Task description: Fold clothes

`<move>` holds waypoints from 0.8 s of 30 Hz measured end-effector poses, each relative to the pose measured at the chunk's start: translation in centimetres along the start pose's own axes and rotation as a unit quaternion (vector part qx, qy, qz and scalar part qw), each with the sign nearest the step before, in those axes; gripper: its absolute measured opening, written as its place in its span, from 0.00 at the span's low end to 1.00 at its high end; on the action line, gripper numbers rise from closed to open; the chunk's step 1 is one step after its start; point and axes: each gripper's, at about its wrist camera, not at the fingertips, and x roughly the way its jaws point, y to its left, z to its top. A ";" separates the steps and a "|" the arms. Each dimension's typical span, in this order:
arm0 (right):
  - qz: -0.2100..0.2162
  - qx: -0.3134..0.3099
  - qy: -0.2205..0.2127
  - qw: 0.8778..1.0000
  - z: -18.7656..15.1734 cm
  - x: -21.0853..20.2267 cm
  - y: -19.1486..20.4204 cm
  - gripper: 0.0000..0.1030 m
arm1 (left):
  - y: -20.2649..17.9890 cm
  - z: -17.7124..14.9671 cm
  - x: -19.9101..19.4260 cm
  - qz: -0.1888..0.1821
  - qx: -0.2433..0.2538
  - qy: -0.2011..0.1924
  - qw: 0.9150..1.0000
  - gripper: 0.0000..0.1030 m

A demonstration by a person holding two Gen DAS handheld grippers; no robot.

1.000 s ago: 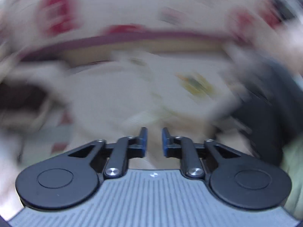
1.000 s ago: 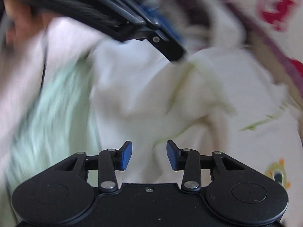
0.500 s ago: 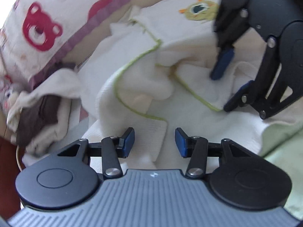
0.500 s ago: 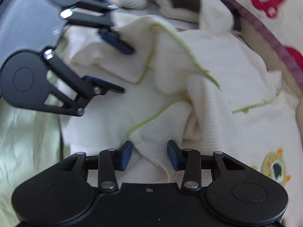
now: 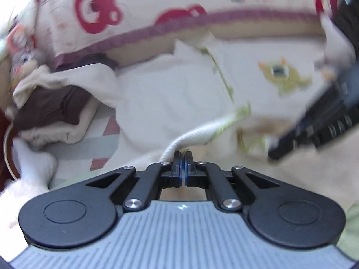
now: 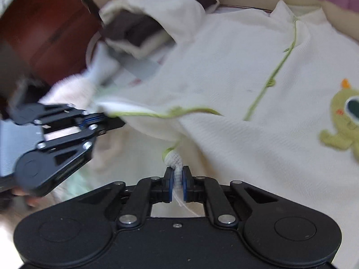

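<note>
My left gripper (image 5: 182, 154) is pinched tight, its blue pads all but meeting on a twisted rope of cloth from the cream garment (image 5: 170, 94). In the right wrist view I see that same gripper (image 6: 105, 120) from the side, lying low and level at the left, with a green-trimmed edge (image 6: 157, 112) of the cloth running away from its tips. My right gripper (image 6: 177, 179) is also clamped down, a thick ribbed fold of the same garment squeezed between its pads and a thread of it trailing back toward the body. From the left wrist it (image 5: 314, 125) shows as a dark blurred shape reaching in from the right; I can't judge its fingers from there.

The garment lies spread on the bed ahead of both tools, a green creature patch (image 6: 341, 121) on its right part and a green seam (image 6: 276, 76) running up its middle. Behind it stands a pale cot bumper with red bear prints (image 5: 98, 11) and a purple band (image 5: 202, 20). To the left sits a heap of brown and cream clothing (image 5: 51, 109), next to a striped sheet (image 5: 98, 143). Dark reddish wood furniture (image 6: 42, 29) fills the far left corner.
</note>
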 end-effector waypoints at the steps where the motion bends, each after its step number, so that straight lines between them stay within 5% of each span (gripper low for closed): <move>1: 0.022 0.010 -0.005 1.000 0.1 0.0 0.4 0.09 | 0.7 0.3 -0.6 -0.007 -0.026 -0.010 1.000 0.01; 7: 0.094 0.005 0.020 0.995 -2.6 1.5 4.6 0.09 | 4.8 0.5 -4.6 -0.090 -0.148 -0.076 0.982 0.01; 12: 0.022 0.012 0.017 1.000 -3.0 -0.2 5.8 0.20 | 6.2 -1.3 -6.5 -0.176 -0.204 -0.084 0.959 0.01; 14: 0.012 0.030 0.015 0.999 -2.5 -1.5 5.6 0.41 | 5.8 -1.6 -7.2 -0.201 -0.203 -0.085 0.955 0.01; 18: -0.037 0.064 0.005 0.997 -1.6 -6.2 4.6 0.49 | 4.1 -1.2 -9.3 -0.307 -0.170 -0.080 0.933 0.01; 21: -0.117 0.071 0.030 0.990 -1.8 -9.3 2.5 0.56 | 1.1 -1.1 -9.0 -0.329 -0.098 -0.011 0.939 0.02; 24: -0.191 0.117 0.053 0.973 -3.2 -11.3 -0.8 0.56 | -1.5 -1.6 -7.0 -0.257 -0.056 0.068 0.962 0.06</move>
